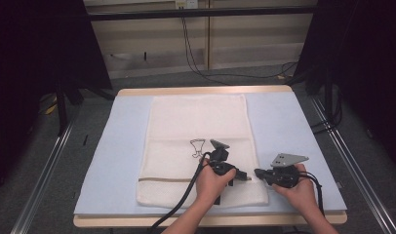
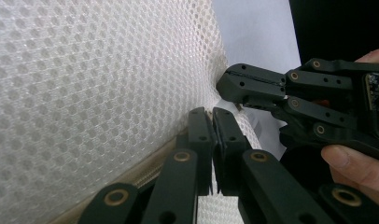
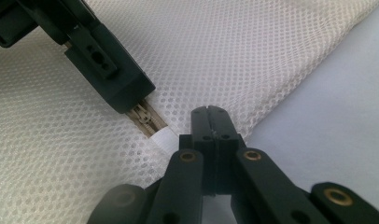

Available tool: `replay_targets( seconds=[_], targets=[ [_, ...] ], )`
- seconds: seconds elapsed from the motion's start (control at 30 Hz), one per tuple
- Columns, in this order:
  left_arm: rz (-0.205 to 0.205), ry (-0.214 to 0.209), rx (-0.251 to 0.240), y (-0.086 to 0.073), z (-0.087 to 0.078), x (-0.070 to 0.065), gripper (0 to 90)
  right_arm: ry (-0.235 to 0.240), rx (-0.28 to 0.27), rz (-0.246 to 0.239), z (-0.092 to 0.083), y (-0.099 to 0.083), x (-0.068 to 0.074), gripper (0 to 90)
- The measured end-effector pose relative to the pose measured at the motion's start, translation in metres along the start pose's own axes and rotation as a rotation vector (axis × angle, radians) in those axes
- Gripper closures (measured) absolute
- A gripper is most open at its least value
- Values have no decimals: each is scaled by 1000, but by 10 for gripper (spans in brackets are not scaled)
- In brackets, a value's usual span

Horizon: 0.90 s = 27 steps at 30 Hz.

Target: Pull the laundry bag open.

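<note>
- Lying flat on the blue counter (image 1: 293,126), a white mesh bag (image 1: 198,122) covers the counter's middle; a tan zipper (image 1: 171,179) runs across the bag near its near edge.
- Left hand-held gripper (image 1: 246,177): at the zipper's right end, jaws pressed together. In the right gripper view its black jaws sit over the zipper (image 3: 145,122) teeth, seemingly clamped on the slider; the slider itself is hidden, so the exact grasp cannot be told. In its own view the left hand-held gripper (image 2: 212,112) meets the mesh bag (image 2: 94,93) right at the tan seam.
- Right hand-held gripper (image 1: 257,172): just right of the zipper's end, at the bag's right edge, tip to tip with the left one. Its own view shows the right hand-held gripper (image 3: 208,111) clenched, jaws closed on the mesh bag (image 3: 253,56) beside the zipper's white end tab (image 3: 163,138); the pinched fabric between the pads is hidden.
- In the left gripper view, the right hand-held gripper (image 2: 224,85) presses into the bag's edge, puckering the mesh.
- A small black line drawing (image 1: 196,147) marks the bag just beyond the zipper, left of the grippers.
</note>
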State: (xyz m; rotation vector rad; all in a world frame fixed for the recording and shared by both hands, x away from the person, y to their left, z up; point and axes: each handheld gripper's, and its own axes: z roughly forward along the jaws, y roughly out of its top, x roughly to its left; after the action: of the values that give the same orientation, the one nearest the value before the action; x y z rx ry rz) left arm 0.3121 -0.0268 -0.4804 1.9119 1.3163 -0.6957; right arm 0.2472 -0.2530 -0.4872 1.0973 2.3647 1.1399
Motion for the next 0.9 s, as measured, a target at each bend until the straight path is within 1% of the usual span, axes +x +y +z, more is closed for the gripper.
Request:
replay_targets(
  seconds=[0.03,0.07,0.1,0.13,0.2,0.37,0.4,0.43,0.47,0.57,0.6,0.67,0.7,0.77,0.83,0.87,0.9],
  targets=[
    [-4,4,-17,0,0,0,874,0,1,2,0,0,0,900],
    [-1,1,-13,0,-2,1,874,1,1,2,0,0,0,900],
    [2,7,-5,0,-4,2,874,0,1,0,0,0,0,900],
    [-2,-4,-12,0,-5,2,874,0,1,1,0,0,0,900],
    [-5,-1,-17,-1,-7,3,874,1,2,1,0,0,0,900],
    [7,-2,-4,-1,-16,8,874,2,2,-3,0,0,0,900],
    [-1,1,-6,-1,-17,8,874,2,2,-3,0,0,0,900],
    [-5,-7,-8,-1,-19,8,874,3,1,-3,0,0,0,900],
    [-1,1,-16,-2,-19,9,874,3,1,-3,0,0,0,900],
    [-7,0,-13,-2,-24,11,874,2,1,-5,0,0,0,900],
    [-2,5,-11,-2,-26,13,874,4,0,-5,0,0,0,900],
    [-2,-1,-13,-3,-28,14,874,3,1,-4,0,0,0,900],
    [-7,-8,-5,-3,-30,15,874,3,2,-3,0,0,0,900],
    [-2,1,-8,-3,-33,16,873,5,0,-4,0,0,0,900],
    [0,1,0,-3,-38,18,873,3,2,-3,0,0,0,900],
    [-7,4,-5,-3,-38,18,873,3,2,-3,0,0,0,900],
    [1,9,-3,-4,-40,19,874,3,2,-3,0,0,0,900]
  ],
)
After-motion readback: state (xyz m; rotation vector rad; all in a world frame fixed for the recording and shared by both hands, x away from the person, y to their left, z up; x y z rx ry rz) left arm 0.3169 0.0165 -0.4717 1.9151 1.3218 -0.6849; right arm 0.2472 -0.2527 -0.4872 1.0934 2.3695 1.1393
